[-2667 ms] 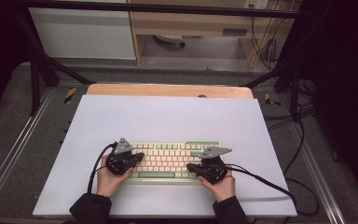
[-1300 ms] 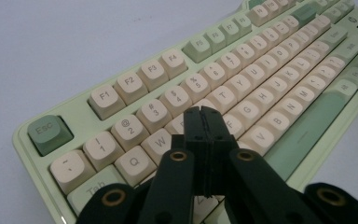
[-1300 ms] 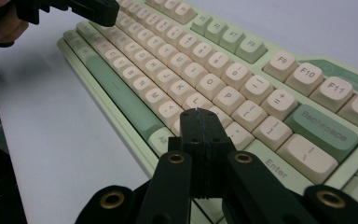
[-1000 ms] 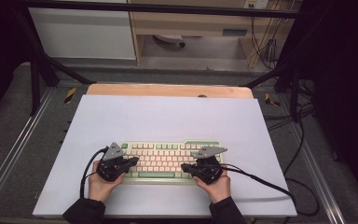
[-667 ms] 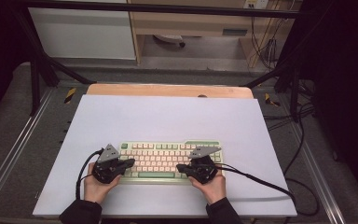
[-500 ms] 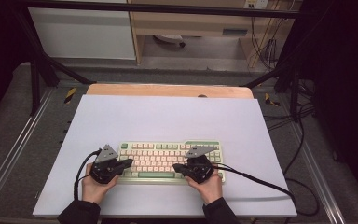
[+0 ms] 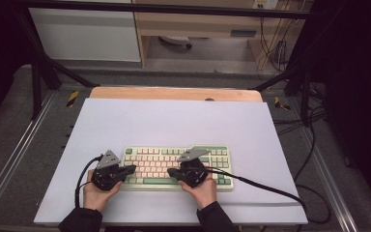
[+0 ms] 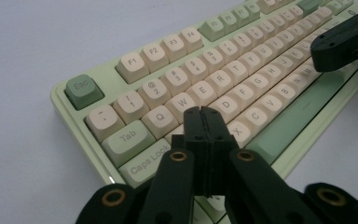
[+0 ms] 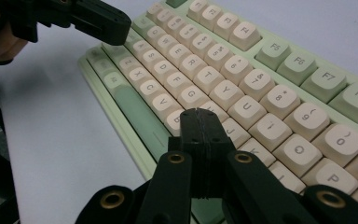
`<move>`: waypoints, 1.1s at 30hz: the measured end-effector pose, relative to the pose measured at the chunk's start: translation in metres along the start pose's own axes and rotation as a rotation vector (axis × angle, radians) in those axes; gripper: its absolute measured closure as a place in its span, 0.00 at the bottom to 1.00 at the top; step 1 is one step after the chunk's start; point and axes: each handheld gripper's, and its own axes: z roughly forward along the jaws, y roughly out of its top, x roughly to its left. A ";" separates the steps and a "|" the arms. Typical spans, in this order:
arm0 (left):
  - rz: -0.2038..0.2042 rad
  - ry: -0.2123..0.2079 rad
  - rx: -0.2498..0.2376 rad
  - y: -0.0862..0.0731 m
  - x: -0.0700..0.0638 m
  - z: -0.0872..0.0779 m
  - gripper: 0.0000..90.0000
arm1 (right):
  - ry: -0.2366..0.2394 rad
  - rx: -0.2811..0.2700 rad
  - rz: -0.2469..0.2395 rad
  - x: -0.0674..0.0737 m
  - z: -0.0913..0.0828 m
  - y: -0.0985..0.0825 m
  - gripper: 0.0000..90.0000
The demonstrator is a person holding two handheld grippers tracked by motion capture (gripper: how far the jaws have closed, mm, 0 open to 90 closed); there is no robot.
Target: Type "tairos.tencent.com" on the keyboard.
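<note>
A pale green keyboard point(image 7: 207, 166) with cream keys lies near the front of the white table surface point(image 7: 174, 121). My left gripper point(image 7: 133, 168) is shut and empty. It points right over the keyboard's left end, and in the left gripper view its tip point(image 8: 203, 112) hovers just above the A and S keys of the keyboard point(image 8: 105, 77). My right gripper point(image 7: 170, 171) is also shut and empty and points left over the middle keys. In the right gripper view its tip point(image 9: 198, 114) sits above the H and B keys point(image 9: 205, 77). The two tips face each other a short way apart.
A black cable point(image 7: 270, 186) trails from the right gripper across the table to its right edge. A wooden board edge point(image 7: 174, 93) runs along the far side. Metal rails and black frame posts point(image 7: 38, 77) flank the table. The left gripper's jaw point(image 9: 98, 18) appears in the right gripper view.
Both hands have slid left and slightly toward the near edge. The right gripper has moved from the keyboard's right end to its middle. The keyboard has stayed put.
</note>
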 end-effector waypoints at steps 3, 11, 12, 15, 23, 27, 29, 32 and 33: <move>0.001 -0.001 0.000 0.000 0.000 0.000 1.00 | -0.002 0.005 0.005 -0.001 0.004 -0.001 1.00; 0.002 -0.001 0.003 0.000 0.000 0.001 1.00 | -0.003 0.016 0.006 -0.002 0.011 -0.003 1.00; 0.002 -0.001 0.003 0.000 0.000 0.001 1.00 | 0.000 0.014 0.007 -0.002 0.011 -0.003 1.00; -0.001 0.000 0.001 0.000 0.001 0.001 1.00 | 0.001 0.011 0.005 -0.001 0.012 -0.003 1.00; 0.002 0.000 0.004 0.000 0.000 0.001 1.00 | -0.001 0.012 0.000 -0.001 0.012 -0.004 1.00; 0.003 0.000 0.004 0.000 0.000 0.001 1.00 | 0.002 0.017 -0.001 0.000 0.014 -0.005 1.00; 0.003 0.000 0.004 0.000 0.000 0.001 1.00 | 0.000 0.022 -0.004 0.000 0.014 -0.005 1.00; 0.003 -0.001 0.001 0.000 0.000 0.001 1.00 | 0.000 0.011 -0.008 0.000 0.012 -0.004 1.00; 0.004 -0.001 0.002 0.000 0.000 0.001 1.00 | -0.001 0.008 -0.009 0.001 0.010 -0.003 1.00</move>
